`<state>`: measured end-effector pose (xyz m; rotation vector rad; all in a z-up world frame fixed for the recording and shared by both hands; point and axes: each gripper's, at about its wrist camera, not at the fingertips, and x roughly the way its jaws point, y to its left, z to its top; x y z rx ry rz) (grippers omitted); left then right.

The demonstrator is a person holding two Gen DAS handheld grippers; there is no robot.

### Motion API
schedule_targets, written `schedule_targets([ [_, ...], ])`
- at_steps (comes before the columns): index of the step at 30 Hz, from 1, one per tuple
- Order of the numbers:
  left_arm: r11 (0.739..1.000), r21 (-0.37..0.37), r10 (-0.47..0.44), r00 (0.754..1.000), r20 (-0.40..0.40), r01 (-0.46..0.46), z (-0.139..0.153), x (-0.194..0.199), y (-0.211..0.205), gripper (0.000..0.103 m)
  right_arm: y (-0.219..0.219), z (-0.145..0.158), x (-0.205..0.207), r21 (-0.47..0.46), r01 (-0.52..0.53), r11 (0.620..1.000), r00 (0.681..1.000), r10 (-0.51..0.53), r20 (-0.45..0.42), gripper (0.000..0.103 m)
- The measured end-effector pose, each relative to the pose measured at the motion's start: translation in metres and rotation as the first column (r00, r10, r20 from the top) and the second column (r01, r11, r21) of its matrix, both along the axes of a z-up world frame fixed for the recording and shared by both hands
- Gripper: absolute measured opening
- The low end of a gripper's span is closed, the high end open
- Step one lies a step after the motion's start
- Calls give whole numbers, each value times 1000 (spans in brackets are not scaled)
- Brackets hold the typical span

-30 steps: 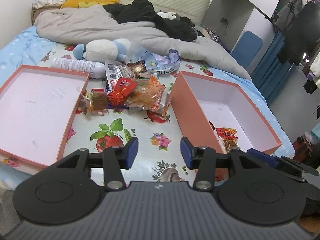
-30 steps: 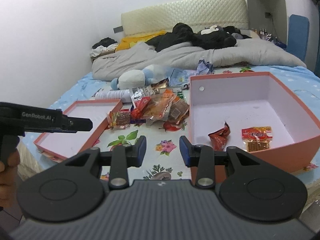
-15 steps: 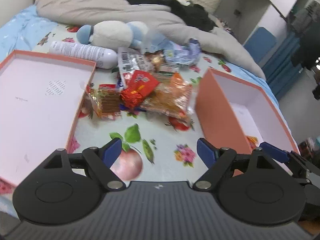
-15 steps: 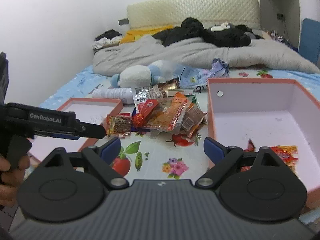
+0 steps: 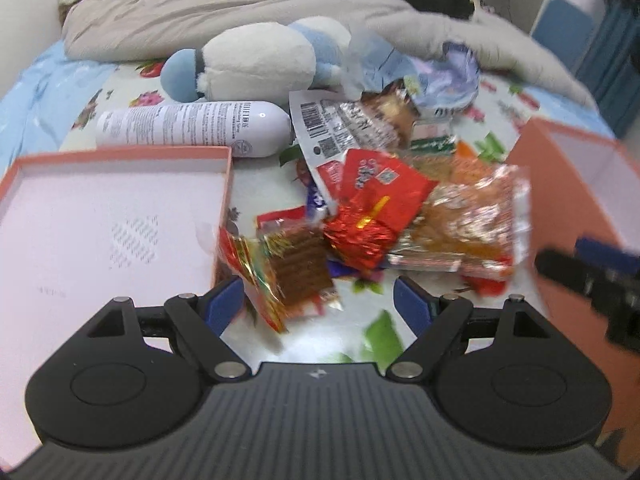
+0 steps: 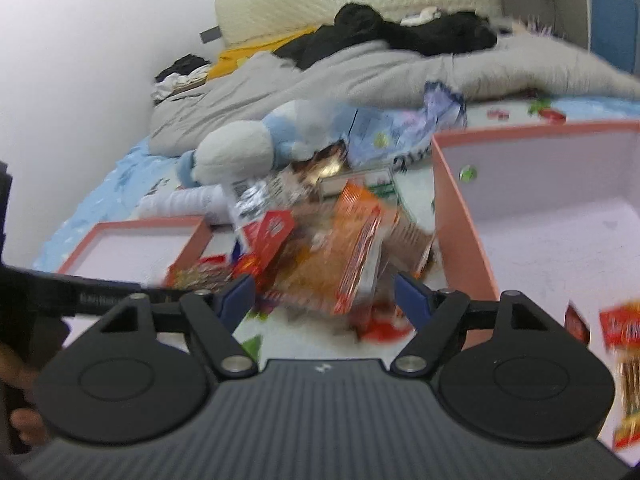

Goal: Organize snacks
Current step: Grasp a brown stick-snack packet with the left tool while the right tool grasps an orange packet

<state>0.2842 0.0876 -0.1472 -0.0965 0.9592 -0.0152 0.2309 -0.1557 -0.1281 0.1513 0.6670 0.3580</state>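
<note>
A heap of snack packets lies on the bed between a shallow pink lid (image 5: 120, 152) and a deep pink box (image 5: 532, 184). My left gripper (image 5: 318, 300) is open and hangs low over the heap's near edge. A brown biscuit packet (image 5: 298, 268) lies just ahead of its blue pads, with a red packet (image 5: 380, 196) behind it. My right gripper (image 6: 324, 292) is open with its jaws closing. An orange packet (image 6: 340, 256) lies just ahead of its pads, which do not touch it. Two red packets (image 6: 624, 328) lie inside the deep box (image 6: 460, 232).
A white bottle (image 5: 192, 124) and a blue-and-white plush toy (image 5: 260, 60) lie behind the heap, with a grey duvet (image 5: 200, 12) further back. A finger of the right tool (image 5: 560, 264) reaches in at the right edge. A hand holds the left tool (image 6: 80, 292).
Both grippers have moved forward and down, close to the snack heap. Both jaws stand wider than a second ago. The right pair has narrowed a little in the last half second.
</note>
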Motion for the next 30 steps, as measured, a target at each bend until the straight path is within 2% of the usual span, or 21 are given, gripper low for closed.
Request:
schedule_targets([
  [4, 993, 101, -54, 999, -7, 55, -17, 16, -7, 85, 13, -9, 23, -6, 7, 1000, 999, -7, -40, 78],
  [8, 981, 158, -104, 994, -30, 108, -34, 29, -12, 85, 25, -24, 42, -95, 37, 995, 996, -44, -80, 78],
  [11, 970, 203, -129, 991, -45, 136, -46, 37, -17, 85, 26, -37, 52, -76, 41, 996, 991, -50, -123, 78],
  [15, 963, 230, -134, 990, -41, 140, -56, 45, -20, 85, 29, -45, 59, -71, 36, 997, 990, -45, -134, 66],
  [17, 963, 229, -136, 990, -46, 143, -60, 48, -21, 84, 31, -44, 58, -81, 30, 996, 992, -40, -119, 63],
  [19, 973, 190, -122, 991, -56, 131, -64, 49, -18, 80, 31, -43, 57, -78, 24, 997, 993, -32, -113, 58],
  [21, 987, 124, -96, 994, -48, 101, -64, 47, -13, 67, 30, -40, 56, -65, 16, 998, 993, -24, -112, 46],
  [22, 988, 124, -86, 995, -42, 91, -63, 45, -13, 66, 29, -38, 56, -59, 13, 998, 994, -19, -111, 43],
  [24, 986, 145, -83, 996, -37, 88, -62, 41, -15, 61, 27, -33, 54, -45, 0, 999, 995, -4, -102, 30],
  [30, 992, 115, -47, 999, -16, 48, -47, 26, -12, 58, 25, -18, 39, -33, -24, 999, 996, 22, -85, 18],
])
